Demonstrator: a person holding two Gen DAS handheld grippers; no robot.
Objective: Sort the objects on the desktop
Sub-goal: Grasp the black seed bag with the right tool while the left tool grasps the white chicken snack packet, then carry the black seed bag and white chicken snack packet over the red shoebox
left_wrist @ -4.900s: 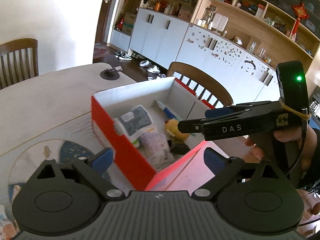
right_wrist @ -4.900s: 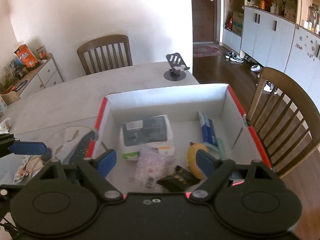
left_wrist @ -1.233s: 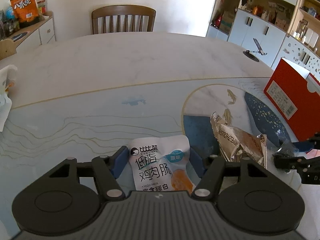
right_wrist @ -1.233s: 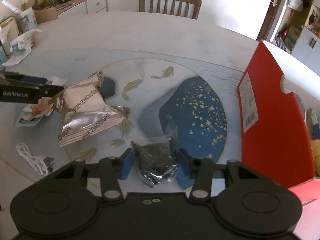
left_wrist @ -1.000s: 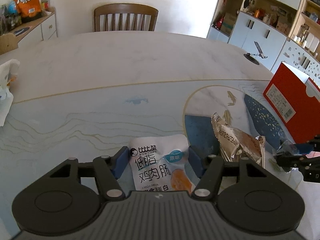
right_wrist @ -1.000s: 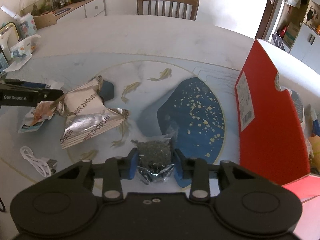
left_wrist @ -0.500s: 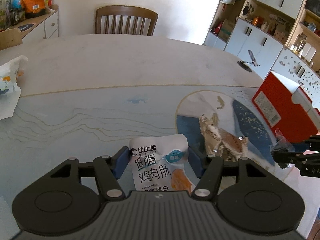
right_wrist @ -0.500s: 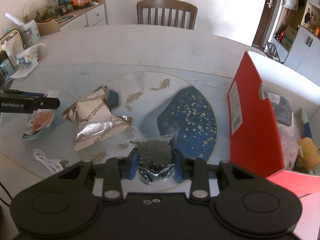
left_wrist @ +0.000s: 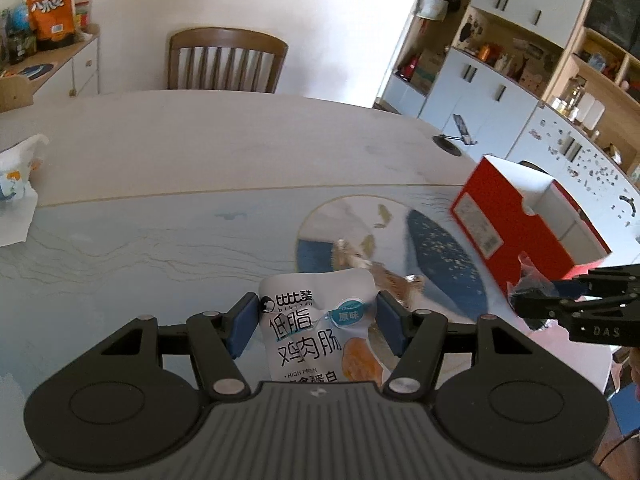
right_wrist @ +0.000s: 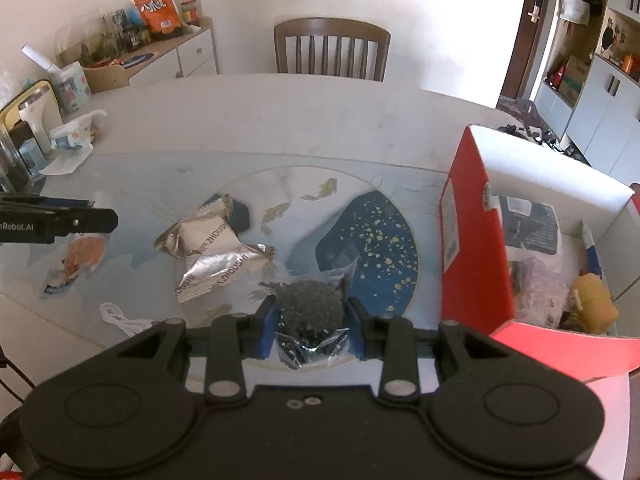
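Note:
My left gripper (left_wrist: pixel 316 326) is shut on a white snack pouch (left_wrist: pixel 316 332) with black characters and an orange picture, held above the table. My right gripper (right_wrist: pixel 312 330) is shut on a clear bag of dark grains (right_wrist: pixel 312 312), also off the table. The red box (right_wrist: pixel 472 232) with a white inside stands at the right and holds several items, among them a grey-labelled pack (right_wrist: pixel 528 232) and a yellow toy (right_wrist: pixel 592 304). In the left wrist view the right gripper (left_wrist: pixel 520 304) with its bag hangs in front of the red box (left_wrist: pixel 508 224).
A silver foil packet (right_wrist: pixel 212 252) lies on the patterned table mat (right_wrist: pixel 372 240), a white cable (right_wrist: pixel 120 316) near the front edge. A phone stand (left_wrist: pixel 456 136) sits at the far right of the table, a crumpled white bag (left_wrist: pixel 16 176) at the left. A wooden chair (right_wrist: pixel 332 48) stands behind.
Both grippers have risen with their packets and swung right toward the red box, whose inside now shows in the right wrist view. The foil packet stays on the table.

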